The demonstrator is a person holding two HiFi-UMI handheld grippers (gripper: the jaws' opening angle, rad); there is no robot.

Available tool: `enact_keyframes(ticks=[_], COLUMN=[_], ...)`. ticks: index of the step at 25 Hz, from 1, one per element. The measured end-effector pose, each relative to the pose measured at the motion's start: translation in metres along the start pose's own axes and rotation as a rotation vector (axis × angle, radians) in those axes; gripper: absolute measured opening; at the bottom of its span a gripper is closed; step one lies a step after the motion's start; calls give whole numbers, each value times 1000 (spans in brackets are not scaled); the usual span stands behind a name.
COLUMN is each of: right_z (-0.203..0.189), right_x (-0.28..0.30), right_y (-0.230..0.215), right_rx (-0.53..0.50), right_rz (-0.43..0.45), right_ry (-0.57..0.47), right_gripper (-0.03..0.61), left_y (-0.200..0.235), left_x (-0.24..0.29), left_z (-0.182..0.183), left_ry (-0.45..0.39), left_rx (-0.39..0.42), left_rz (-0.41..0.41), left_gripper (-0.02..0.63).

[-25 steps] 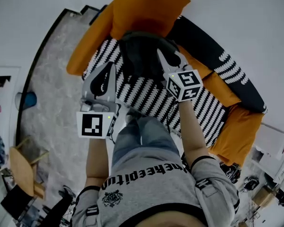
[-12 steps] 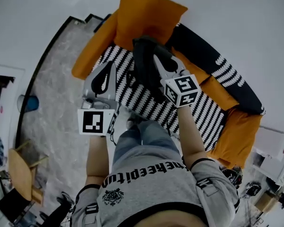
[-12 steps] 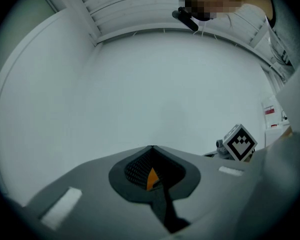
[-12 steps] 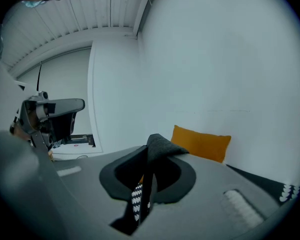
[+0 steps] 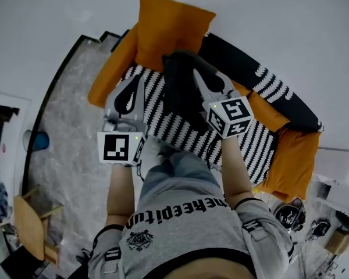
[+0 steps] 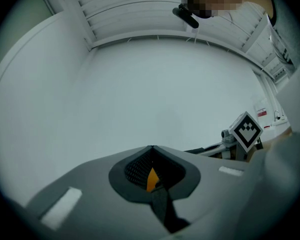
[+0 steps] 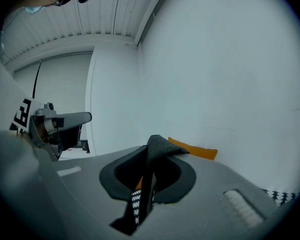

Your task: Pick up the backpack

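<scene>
My left tongs (image 5: 136, 85) hang at the left, over the near left part of the sofa (image 5: 262, 150). They are clenched on nothing: in the left gripper view the two tips meet and only a sliver of orange shows through the gap behind them. Just right of them the dark backpack (image 5: 180, 92) hangs above the sofa's black-and-white striped seat, in front of the orange cushion (image 5: 168, 28) that stands against the far wall. I cannot tell whether its bottom touches the seat. My right tongs (image 5: 196, 73) are grasping the backpack by the dark strap at its top. In the right gripper view that strap is pinched between the tips and folds over them. Further right, the sofa runs on to another orange cushion (image 5: 294, 161) at its end.
</scene>
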State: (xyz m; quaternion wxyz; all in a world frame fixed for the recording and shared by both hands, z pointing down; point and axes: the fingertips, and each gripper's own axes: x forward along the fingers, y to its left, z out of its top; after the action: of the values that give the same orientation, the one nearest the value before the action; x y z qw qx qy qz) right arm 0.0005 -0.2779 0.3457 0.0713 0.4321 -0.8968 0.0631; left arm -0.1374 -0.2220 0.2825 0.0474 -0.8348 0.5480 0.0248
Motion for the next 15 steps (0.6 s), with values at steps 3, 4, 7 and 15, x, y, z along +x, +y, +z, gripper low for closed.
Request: enact_keyframes(ticks=[3, 4, 7, 15], right_z=[11, 15, 24, 43], right_x=[-13, -18, -28, -57], right_y=[5, 7, 12, 24], right_rx=[-13, -18, -33, -67], right_rz=[-13, -18, -32, -67], right_ry=[-26, -34, -54, -96], right_gripper=[31, 31, 31, 31], left_y=[-6, -8, -10, -12], left_x=[-3, -5, -10, -22], left_z=[7, 9, 13, 22], left_ry=[-15, -19, -30, -53], left_rx=[6, 8, 11, 15], left_rz=[-17, -21, -32, -47], left_gripper=[20, 20, 20, 20])
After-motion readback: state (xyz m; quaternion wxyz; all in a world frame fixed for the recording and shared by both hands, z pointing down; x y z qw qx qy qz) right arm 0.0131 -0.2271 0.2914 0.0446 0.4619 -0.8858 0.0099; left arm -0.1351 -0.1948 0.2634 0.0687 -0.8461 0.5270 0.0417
